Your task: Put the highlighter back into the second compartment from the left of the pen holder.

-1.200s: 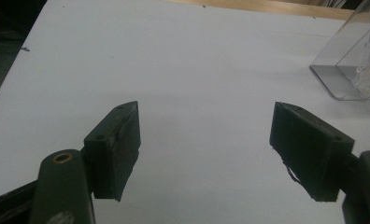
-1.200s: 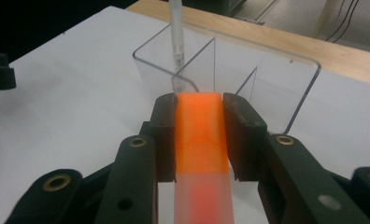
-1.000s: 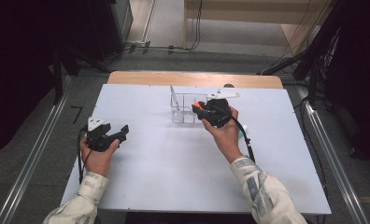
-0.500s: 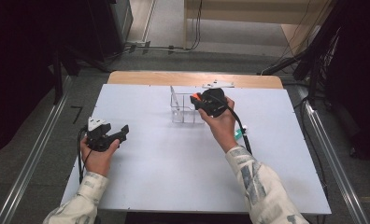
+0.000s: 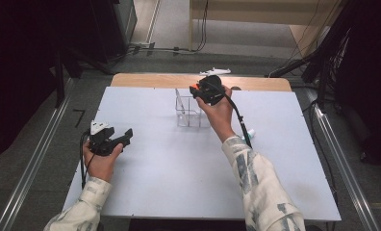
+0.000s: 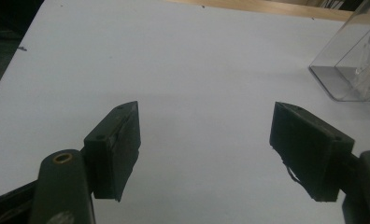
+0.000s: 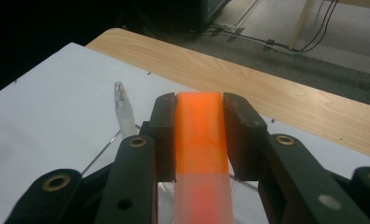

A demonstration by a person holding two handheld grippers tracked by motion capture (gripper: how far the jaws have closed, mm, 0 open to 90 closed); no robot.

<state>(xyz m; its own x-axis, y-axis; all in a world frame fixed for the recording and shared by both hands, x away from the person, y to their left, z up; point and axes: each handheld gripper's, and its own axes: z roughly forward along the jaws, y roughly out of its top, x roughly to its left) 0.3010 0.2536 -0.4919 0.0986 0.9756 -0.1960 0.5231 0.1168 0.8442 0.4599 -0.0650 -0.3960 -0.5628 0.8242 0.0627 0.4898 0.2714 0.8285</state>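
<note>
At the left of the high view the left gripper (image 5: 112, 140) rests low over the white counter (image 5: 179, 163), well apart from everything else. In the left gripper view its fingers (image 6: 120, 140) stand wide apart with bare counter between them, so it has hold of nothing.

Toward the middle, near the counter's far edge, stands a clear plastic organizer box (image 5: 187, 111) with upright dividers. One item is already in it: a translucent pen (image 7: 124, 112) leaning in a compartment, seen in the right gripper view (which compartment I cannot tell).

Just right of the box, the right gripper (image 5: 198, 90) is held above its far side. Its fingers (image 7: 241, 135) are closed partway on an orange tube with a frosted lower part (image 7: 202, 149), both pads pressed flat against its sides, so the tube is firmly gripped and off the counter, over the box.

Farther right, a small white tube with a green tip (image 5: 250, 133) lies on the counter beside the right forearm.

As I judge it, the work is sorting items into the box: one is stowed, the orange tube is carried but not yet lowered in or released, and the white one is left to fetch.
</note>
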